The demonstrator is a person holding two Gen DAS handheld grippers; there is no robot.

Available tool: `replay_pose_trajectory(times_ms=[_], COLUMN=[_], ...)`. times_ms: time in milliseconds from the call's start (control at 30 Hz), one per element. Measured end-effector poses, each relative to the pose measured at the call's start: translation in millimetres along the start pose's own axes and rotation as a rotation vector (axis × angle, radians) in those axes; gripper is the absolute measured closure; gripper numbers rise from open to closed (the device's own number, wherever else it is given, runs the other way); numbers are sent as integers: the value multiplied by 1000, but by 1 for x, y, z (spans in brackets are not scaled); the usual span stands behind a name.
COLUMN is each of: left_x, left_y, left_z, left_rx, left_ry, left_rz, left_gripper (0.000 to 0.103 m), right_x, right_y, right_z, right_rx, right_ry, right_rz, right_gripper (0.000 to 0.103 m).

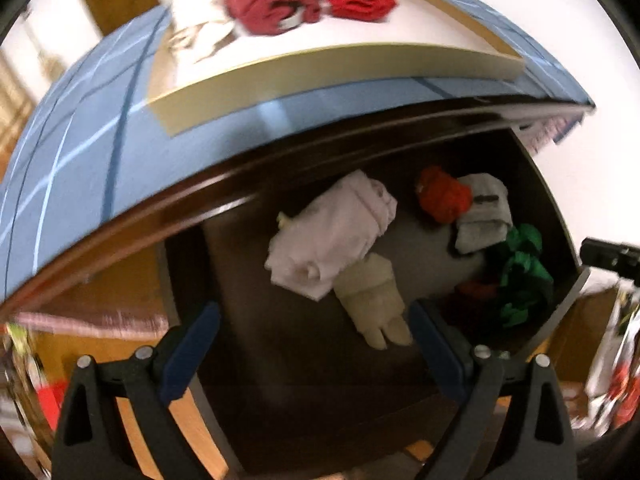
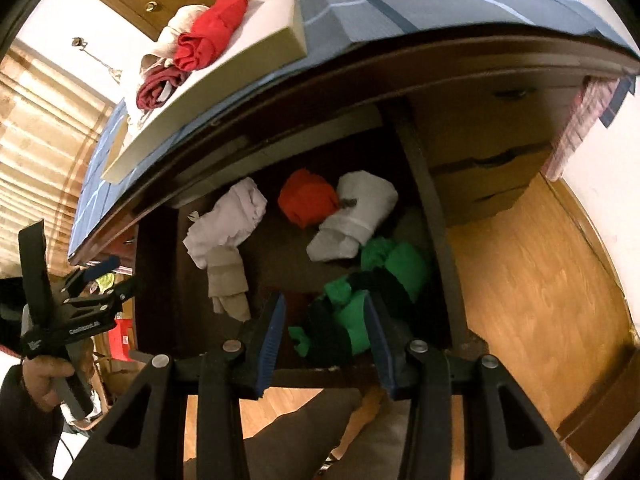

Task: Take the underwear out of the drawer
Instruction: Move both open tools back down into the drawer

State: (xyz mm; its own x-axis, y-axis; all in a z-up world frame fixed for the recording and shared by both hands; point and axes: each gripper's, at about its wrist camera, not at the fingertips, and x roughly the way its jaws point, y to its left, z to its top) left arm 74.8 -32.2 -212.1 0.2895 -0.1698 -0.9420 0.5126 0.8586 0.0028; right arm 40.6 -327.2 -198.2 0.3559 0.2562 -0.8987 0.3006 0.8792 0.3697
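Right now both grippers hang over the open drawer (image 2: 436, 240), pointing steeply down into it, so this looks like the reach-in step w/ nothing picked yet. Left gripper (image 1: 316, 344) is spread wide, nothing btwn its blue pads, roughly above the pale pink bundle (image 1: 332, 236) and the cream bundle (image 1: 372, 300) that lies touching it. Right gripper (image 2: 326, 332) is part-way apart, also empty; its pads frame the green bundle (image 2: 384, 268) w/ a dark waistband across it, near the drawer's front right. Further back sit an orange-red bundle (image 2: 306, 198) and a white bundle (image 2: 356, 216), touching each other. Up on the dresser top, on the blue checked cloth (image 1: 80, 152), a flat board (image 1: 340, 68) already carries red and white pieces (image 1: 304, 4), prob. the drop spot. Next move, as I judge it: lower one gripper till the pads straddle a single bundle, then squeeze and lift clear of the dresser's overhanging edge. Green one seems closest for the right side; it's loose and tangled w/ dark fabric, so a grab may drag a neighbour along. Frames are blurred, so exact gaps to the cloth are hard to call.
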Motion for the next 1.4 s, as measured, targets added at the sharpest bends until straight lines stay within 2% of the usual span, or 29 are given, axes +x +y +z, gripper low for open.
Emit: replay_pose_trajectory(times_ms=[200,400,500,600,633,700,767,933,1167,1267,1400], left_x=[19,28,42,56,65,78,86,105,123,129,131], left_y=[2,-1,-14,-29,-34,-40,-41,-41,-41,-39,-43], left_z=[7,6,8,10,10,9,9,10,7,7,10], left_rx=[22,-24,-21,43,65,74,64,19,2,-36,-12], left_ry=[24,83,143,187,220,270,299,341,385,405,395], left_rz=[-17,-120,-158,-150,-159,-165,-161,-131,-60,-64,-53], left_gripper=[9,10,10,11,15,22,22,22,22,22,21], right_x=[0,13,15,14,14,15,18,26,49,66,79], right_y=[1,0,1,-2,-3,-7,-10,-15,-16,-13,-11], right_z=[-5,-8,-11,-12,-13,-14,-14,-11,-4,-4,0], right_rx=[-2,21,19,18,20,31,51,92,178,184,203], right_ry=[2,47,53,67,71,86,109,139,174,213,211], right_rz=[-7,-1,-3,-3,-4,-8,-7,-3,-62,-101,-129], right_gripper=[59,59,59,59,59,59,59,59,59,59,58])
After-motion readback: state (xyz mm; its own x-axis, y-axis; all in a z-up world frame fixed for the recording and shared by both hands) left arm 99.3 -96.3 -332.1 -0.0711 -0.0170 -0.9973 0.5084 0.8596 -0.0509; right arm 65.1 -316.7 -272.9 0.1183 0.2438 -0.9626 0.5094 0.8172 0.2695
